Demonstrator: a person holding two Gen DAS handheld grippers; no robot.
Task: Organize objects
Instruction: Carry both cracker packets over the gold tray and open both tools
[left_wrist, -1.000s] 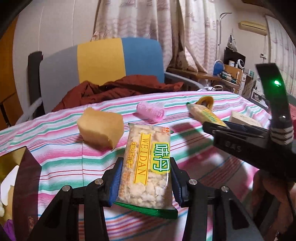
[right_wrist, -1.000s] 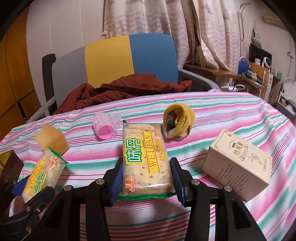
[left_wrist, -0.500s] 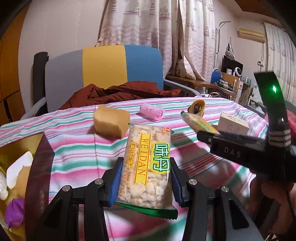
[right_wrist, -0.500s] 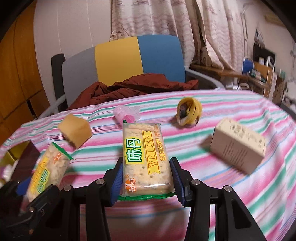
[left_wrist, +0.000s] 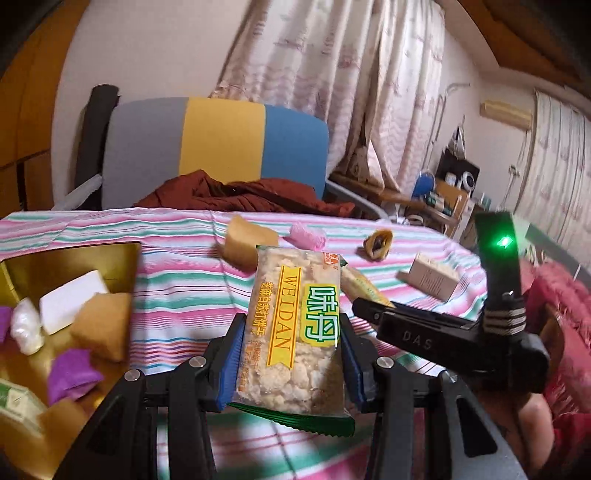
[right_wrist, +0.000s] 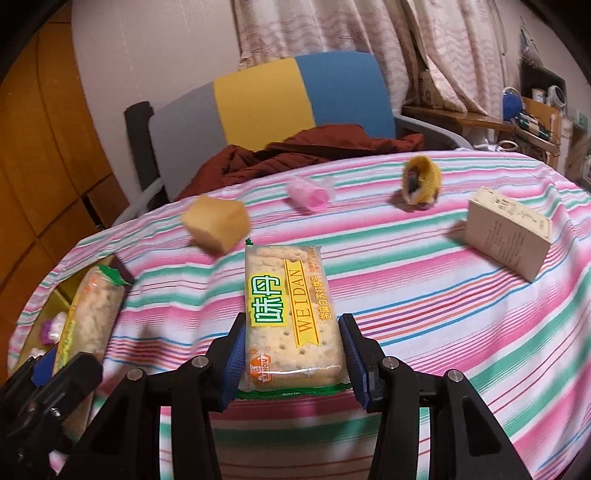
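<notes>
My left gripper (left_wrist: 291, 354) is shut on a Weidan cracker pack with crumbled crackers (left_wrist: 291, 328), held above the striped tablecloth (left_wrist: 184, 295). My right gripper (right_wrist: 291, 354) is shut on a second Weidan cracker pack with whole crackers (right_wrist: 290, 317). A gold box (left_wrist: 70, 258) at the left holds a white bar, a tan sponge and purple and white wrapped pieces. In the right wrist view the left gripper and its pack (right_wrist: 88, 321) are over that box at the lower left. The right gripper's body (left_wrist: 454, 339) shows at the right of the left wrist view.
On the cloth lie a tan sponge block (right_wrist: 216, 223), a pink hair roller (right_wrist: 308, 192), a yellow rolled item (right_wrist: 421, 179) and a beige carton (right_wrist: 508, 230). A chair with a red-brown jacket (right_wrist: 295, 155) stands behind the table. A cluttered desk is at the far right.
Both grippers have moved left and up with their packs. The gold box has come further into the left wrist view. The objects on the cloth now look farther away.
</notes>
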